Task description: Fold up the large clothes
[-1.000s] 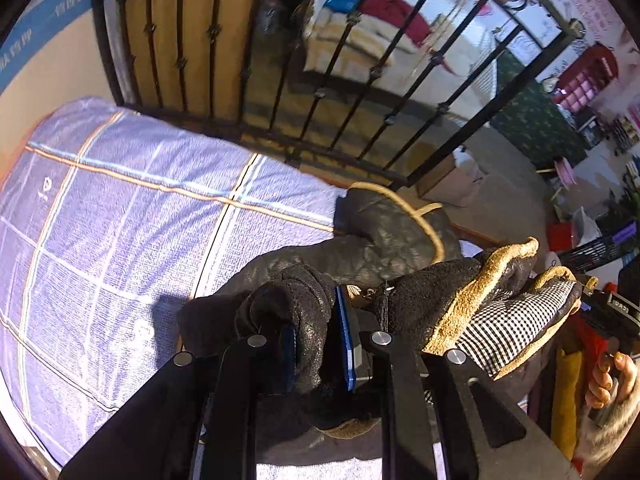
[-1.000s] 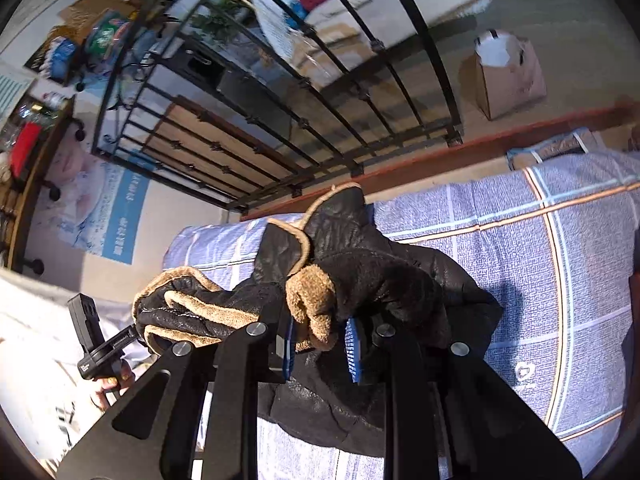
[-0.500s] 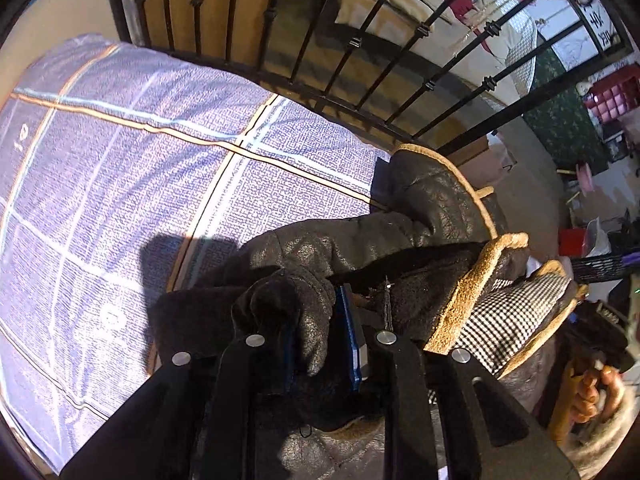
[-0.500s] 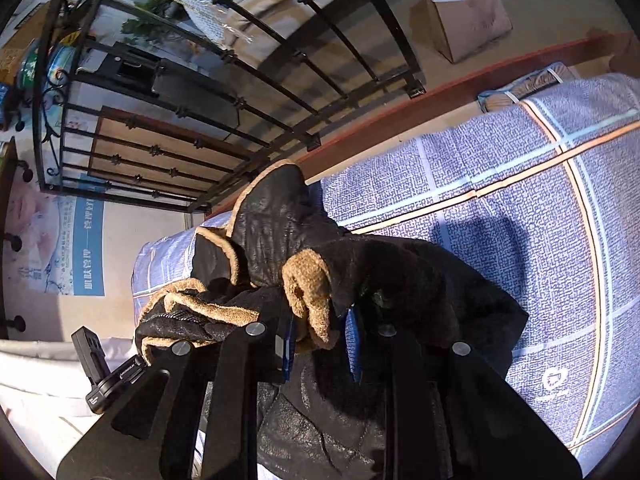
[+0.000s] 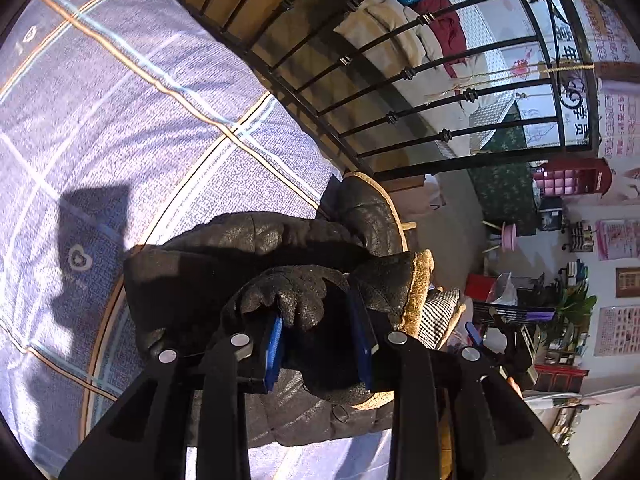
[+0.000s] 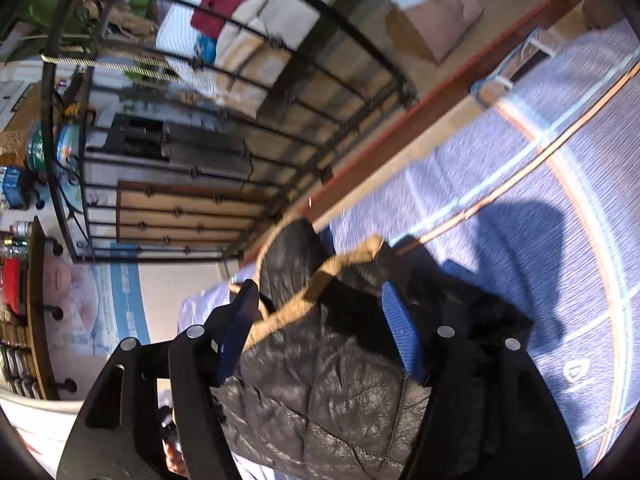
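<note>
A dark brown leather jacket (image 5: 280, 248) with tan fleece lining lies bunched on a blue checked bed sheet (image 5: 120, 120). My left gripper (image 5: 320, 340) is shut on a fold of the jacket's dark fleecy fabric, its blue pads (image 5: 274, 344) pressing both sides. In the right wrist view the jacket (image 6: 332, 380) lies below my right gripper (image 6: 320, 328), whose blue pads (image 6: 400, 336) stand wide apart with nothing between them. The jacket's tan edge (image 6: 304, 304) runs between the fingers without being pinched.
A black iron bed rail (image 5: 400, 80) runs along the sheet's far edge, also in the right wrist view (image 6: 240, 160). Beyond it are a second bed with bedding (image 5: 420, 40), a paper bag (image 6: 432, 12) on the floor, and cluttered shelves (image 5: 560, 320) at right.
My right gripper has opened and let go of the jacket's tan fleece fold. My left gripper has stayed shut on the jacket and lowered over the bed, tilting right.
</note>
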Demonstrator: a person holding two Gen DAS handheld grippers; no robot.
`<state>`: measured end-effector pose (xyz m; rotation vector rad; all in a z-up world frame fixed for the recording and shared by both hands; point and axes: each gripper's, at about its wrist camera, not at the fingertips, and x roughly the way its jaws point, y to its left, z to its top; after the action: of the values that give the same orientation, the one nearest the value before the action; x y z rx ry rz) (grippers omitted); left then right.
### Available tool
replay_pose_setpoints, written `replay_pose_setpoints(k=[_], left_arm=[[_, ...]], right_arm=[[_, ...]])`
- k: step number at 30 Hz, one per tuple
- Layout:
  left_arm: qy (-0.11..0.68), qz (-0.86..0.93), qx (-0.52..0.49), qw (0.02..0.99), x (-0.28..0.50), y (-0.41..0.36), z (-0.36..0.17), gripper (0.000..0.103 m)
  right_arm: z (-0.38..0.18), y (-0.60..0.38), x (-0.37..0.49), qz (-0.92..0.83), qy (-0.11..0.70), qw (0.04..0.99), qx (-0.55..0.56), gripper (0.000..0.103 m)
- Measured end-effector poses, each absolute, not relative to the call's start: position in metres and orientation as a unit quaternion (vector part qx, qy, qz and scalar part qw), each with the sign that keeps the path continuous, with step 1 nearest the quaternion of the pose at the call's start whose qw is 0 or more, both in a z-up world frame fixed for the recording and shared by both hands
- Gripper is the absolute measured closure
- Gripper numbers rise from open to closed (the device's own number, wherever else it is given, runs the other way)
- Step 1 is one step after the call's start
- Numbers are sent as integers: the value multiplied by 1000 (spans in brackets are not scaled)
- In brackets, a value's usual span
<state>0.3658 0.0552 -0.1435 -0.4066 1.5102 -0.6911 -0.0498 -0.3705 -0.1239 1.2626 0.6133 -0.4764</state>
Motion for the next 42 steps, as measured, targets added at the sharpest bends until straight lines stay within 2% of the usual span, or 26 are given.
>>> replay_pose_setpoints(k=[3, 5, 6, 8, 9, 12, 17, 20, 25, 28, 30, 32, 36, 38, 42], left_arm=[[675, -299, -200, 644, 368, 61, -141, 73], [667, -302, -218, 645, 368, 66, -133, 67], [659, -303, -227, 649, 368, 69, -128, 63], [619, -293, -254, 683, 367, 85, -109, 34], [595, -284, -263, 704, 366, 93, -98, 32], [575, -287, -208, 738, 354, 94, -75, 32], [530, -341, 54, 774, 267, 39, -68, 31], [497, -362, 145, 775, 216, 14, -87, 30], [541, -314, 115, 772, 227, -8, -124, 29], [551, -280, 139, 774, 246, -26, -141, 27], [558, -269, 152, 770, 259, -35, -149, 26], [575, -262, 157, 759, 274, -42, -161, 16], [650, -235, 131, 710, 308, -46, -200, 12], [645, -232, 164, 710, 312, -56, -212, 8], [626, -219, 219, 716, 306, -71, -223, 6]], right_arm=[[-94, -353, -47, -222, 315, 777, 498, 38], [-79, -328, -40, -222, 354, 805, 422, 37], [-76, -315, -37, -217, 371, 813, 394, 28], [-77, -287, -35, -200, 397, 826, 347, 25], [-80, -269, -34, -188, 412, 830, 327, 25], [-98, -230, -37, -166, 442, 831, 293, 25], [-119, -176, -39, -162, 469, 835, 240, 25], [-127, -152, -35, -169, 481, 840, 185, 25], [-143, -151, -30, -179, 501, 832, 161, 25], [-156, -166, -24, -183, 515, 818, 181, 25], [-161, -175, -16, -182, 523, 809, 197, 19], [-166, -180, -5, -186, 532, 802, 198, 15], [-188, -181, 22, -191, 580, 770, 183, 6], [-197, -184, 34, -198, 599, 756, 176, 6], [-211, -191, 55, -216, 630, 727, 166, 5]])
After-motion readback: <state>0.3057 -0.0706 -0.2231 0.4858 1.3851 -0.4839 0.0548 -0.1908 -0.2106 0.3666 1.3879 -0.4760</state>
